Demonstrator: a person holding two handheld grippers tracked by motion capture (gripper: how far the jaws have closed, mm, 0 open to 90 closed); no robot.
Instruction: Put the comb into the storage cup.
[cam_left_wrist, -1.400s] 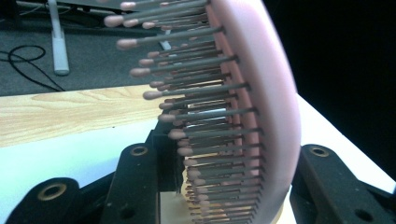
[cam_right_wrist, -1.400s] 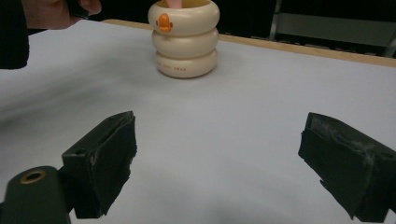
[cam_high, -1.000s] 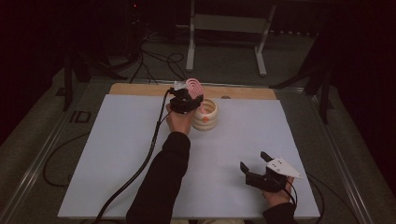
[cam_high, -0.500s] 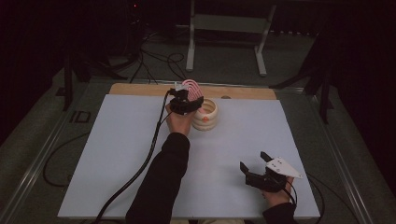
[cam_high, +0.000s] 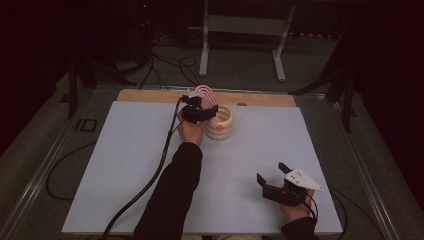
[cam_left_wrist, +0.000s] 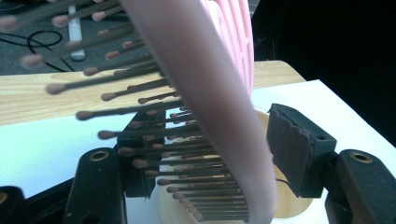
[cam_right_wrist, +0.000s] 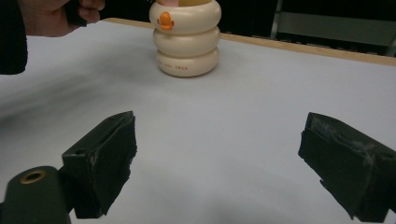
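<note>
A pink hairbrush (cam_high: 202, 92) stands upright with its handle down in a cream ringed holder (cam_high: 220, 125) at the far middle of the white mat. My left gripper (cam_high: 204, 104) is around the brush just above the holder. Its jaws have just been opening. In the left gripper view the brush (cam_left_wrist: 219, 93) sits between the pads, the right pad (cam_left_wrist: 299, 149) a little clear of its back and the bristles toward the left pad. My right gripper (cam_high: 271, 172) rests open and empty near the front right, facing the holder (cam_right_wrist: 187, 39).
A wooden strip (cam_high: 150, 95) runs along the far edge of the white mat (cam_high: 125, 165). The left gripper's cable (cam_high: 150, 180) trails across the mat toward the front. A metal stand (cam_high: 240, 30) and floor cables lie beyond the table.
</note>
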